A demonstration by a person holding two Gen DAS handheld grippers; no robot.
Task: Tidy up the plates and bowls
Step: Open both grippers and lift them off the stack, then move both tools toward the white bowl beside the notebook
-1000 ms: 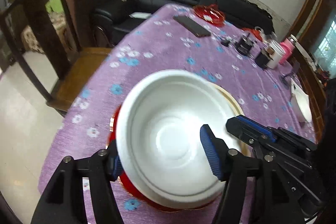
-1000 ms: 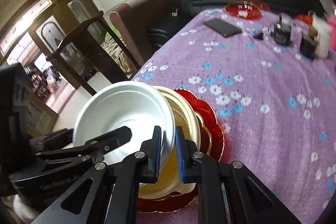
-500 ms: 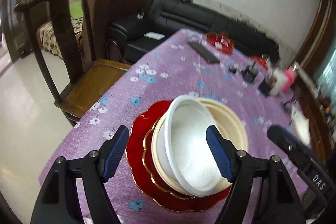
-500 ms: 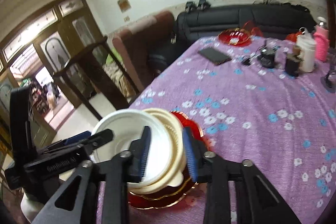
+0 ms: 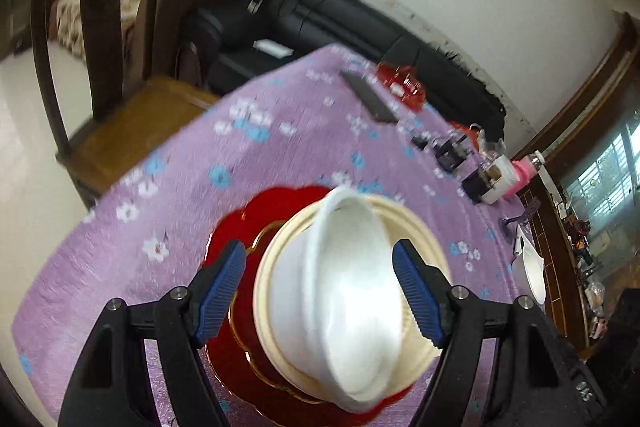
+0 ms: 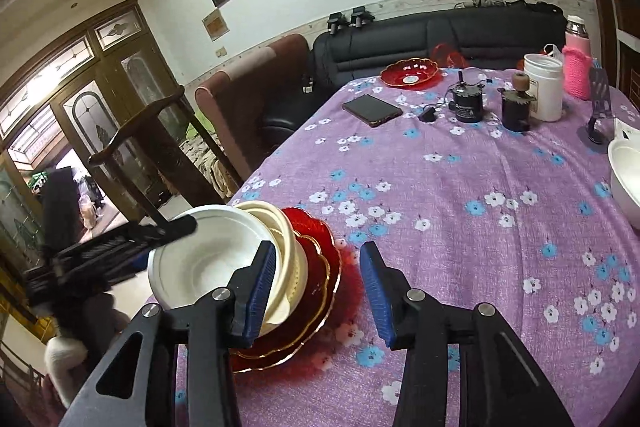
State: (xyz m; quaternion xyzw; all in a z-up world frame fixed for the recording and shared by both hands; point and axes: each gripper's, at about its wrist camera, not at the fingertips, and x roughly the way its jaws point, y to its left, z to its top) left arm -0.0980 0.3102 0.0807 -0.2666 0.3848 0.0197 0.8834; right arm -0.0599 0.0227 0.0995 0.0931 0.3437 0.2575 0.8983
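Note:
A white bowl (image 5: 344, 291) lies tilted inside a cream bowl (image 5: 416, 227), which sits on a red scalloped plate (image 5: 236, 231) near the table's front corner. My left gripper (image 5: 318, 293) is open, its blue pads standing wide on either side of the white bowl without pressing it. In the right wrist view the same white bowl (image 6: 204, 259), cream bowl (image 6: 280, 239) and red plate (image 6: 320, 251) sit left of my right gripper (image 6: 318, 293). The right gripper is open, with only the plate's edge and cloth between its pads.
A second white bowl (image 6: 624, 183) sits at the table's right edge. At the far end are a red dish (image 6: 412, 73), a phone (image 6: 372, 109), small dark jars (image 6: 466, 103), a white tub (image 6: 542, 91) and a pink flask (image 6: 576, 67). A wooden chair (image 5: 120, 115) stands left of the table.
The right gripper let go of the white bowl's rim, opened and drew back. The left gripper widened and pulled back too, leaving the bowl resting in the cream bowl.

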